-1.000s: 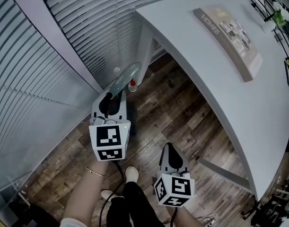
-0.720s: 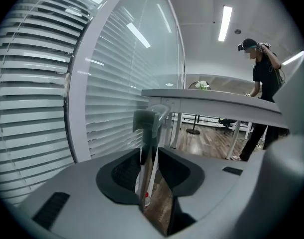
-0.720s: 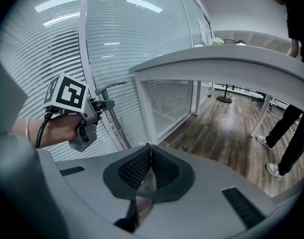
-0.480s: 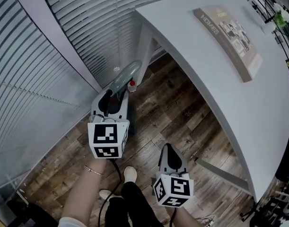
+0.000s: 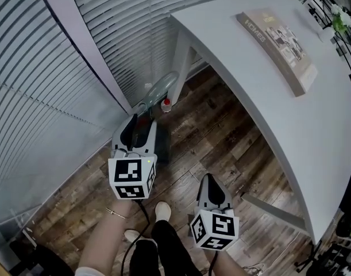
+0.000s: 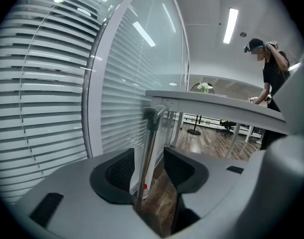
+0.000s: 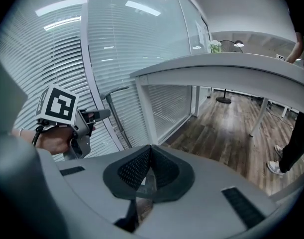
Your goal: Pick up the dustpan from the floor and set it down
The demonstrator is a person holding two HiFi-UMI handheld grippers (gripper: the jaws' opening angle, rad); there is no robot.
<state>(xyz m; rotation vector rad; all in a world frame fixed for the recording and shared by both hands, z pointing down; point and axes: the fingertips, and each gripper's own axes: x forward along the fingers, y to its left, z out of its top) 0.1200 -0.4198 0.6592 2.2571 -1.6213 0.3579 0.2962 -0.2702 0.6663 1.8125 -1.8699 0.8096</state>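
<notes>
"Where's the dustpan (image 5: 162,87)?"
"Upright on the floor (image 5: 221,131) by the blinds (image 5: 118,33), upper left of centre. Its handle (image 6: 147,153) stands between the left tool's (image 5: 139,124) jaws, which have just been opening, with clear space on one side."
"Risk?"
"Unsupported, it could topple. The left tool points shallowly down. The right tool (image 5: 208,183), pinched together and empty, points steeper."

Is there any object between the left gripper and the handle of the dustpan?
Nothing visible is in the way. The dustpan handle already stands between the jaws of the left gripper, which have just been opening.
</notes>
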